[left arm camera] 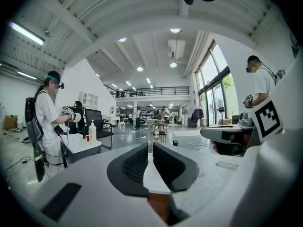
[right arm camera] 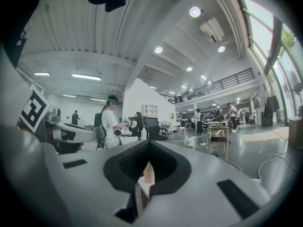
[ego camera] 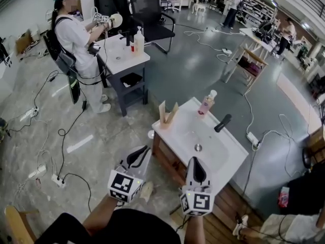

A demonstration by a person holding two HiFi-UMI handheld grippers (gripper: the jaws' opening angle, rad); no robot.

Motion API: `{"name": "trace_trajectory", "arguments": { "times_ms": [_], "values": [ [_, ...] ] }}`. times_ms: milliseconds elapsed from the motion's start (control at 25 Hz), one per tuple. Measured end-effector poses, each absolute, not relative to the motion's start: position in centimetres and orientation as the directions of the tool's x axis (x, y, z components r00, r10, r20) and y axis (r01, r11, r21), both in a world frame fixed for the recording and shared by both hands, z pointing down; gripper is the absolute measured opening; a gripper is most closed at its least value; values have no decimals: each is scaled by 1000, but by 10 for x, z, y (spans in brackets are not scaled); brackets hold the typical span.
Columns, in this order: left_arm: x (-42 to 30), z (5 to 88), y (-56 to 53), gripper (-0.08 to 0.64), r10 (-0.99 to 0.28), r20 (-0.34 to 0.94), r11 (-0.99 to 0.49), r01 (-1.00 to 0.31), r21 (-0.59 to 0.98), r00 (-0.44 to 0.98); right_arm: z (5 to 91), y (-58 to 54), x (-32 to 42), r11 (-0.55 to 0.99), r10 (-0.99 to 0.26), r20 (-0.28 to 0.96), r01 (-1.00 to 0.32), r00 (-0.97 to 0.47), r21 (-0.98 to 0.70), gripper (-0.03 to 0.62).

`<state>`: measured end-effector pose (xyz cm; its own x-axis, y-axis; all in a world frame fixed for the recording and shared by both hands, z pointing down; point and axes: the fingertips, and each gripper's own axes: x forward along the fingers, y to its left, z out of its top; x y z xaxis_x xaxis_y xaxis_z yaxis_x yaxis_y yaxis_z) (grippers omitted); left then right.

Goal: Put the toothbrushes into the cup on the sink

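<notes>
A white sink counter (ego camera: 172, 128) on a wooden cabinet stands just ahead of me, with a black faucet (ego camera: 222, 122) and a pink soap bottle (ego camera: 205, 104) at its far side. On the far left corner is a tan cup (ego camera: 167, 115); what it holds I cannot make out, and I see no toothbrush elsewhere. My left gripper (ego camera: 147, 149) hovers off the sink's near left corner, its jaws (left arm camera: 150, 145) a narrow slit apart and empty. My right gripper (ego camera: 195, 159) hangs over the near edge, tips (right arm camera: 147, 143) meeting, holding nothing; the pink bottle (right arm camera: 148, 171) shows beyond them.
Another person (ego camera: 76, 34) with grippers works at a second white table (ego camera: 122, 60) at the back left, beside a black office chair (ego camera: 150, 14). Cables (ego camera: 61, 136) and a power strip (ego camera: 57, 180) lie on the floor to the left. A wooden stand (ego camera: 249, 65) is at the right.
</notes>
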<state>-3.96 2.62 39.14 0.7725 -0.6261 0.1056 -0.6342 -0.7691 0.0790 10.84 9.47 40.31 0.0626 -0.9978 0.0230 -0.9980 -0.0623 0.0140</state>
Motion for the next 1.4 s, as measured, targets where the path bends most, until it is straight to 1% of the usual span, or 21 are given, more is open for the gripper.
{"name": "trace_trajectory", "arguments": {
  "times_ms": [240,1400],
  "values": [
    [-56,403,49,12,-635,137,-766,-643,17,760,404,116,97,-50,-998,23,-999,50,9,-2],
    [-58,404,57,6,-638,135,-764,-645,5,758,406,123,95,-41,-999,26,-999,41,1,-2]
  ]
}}
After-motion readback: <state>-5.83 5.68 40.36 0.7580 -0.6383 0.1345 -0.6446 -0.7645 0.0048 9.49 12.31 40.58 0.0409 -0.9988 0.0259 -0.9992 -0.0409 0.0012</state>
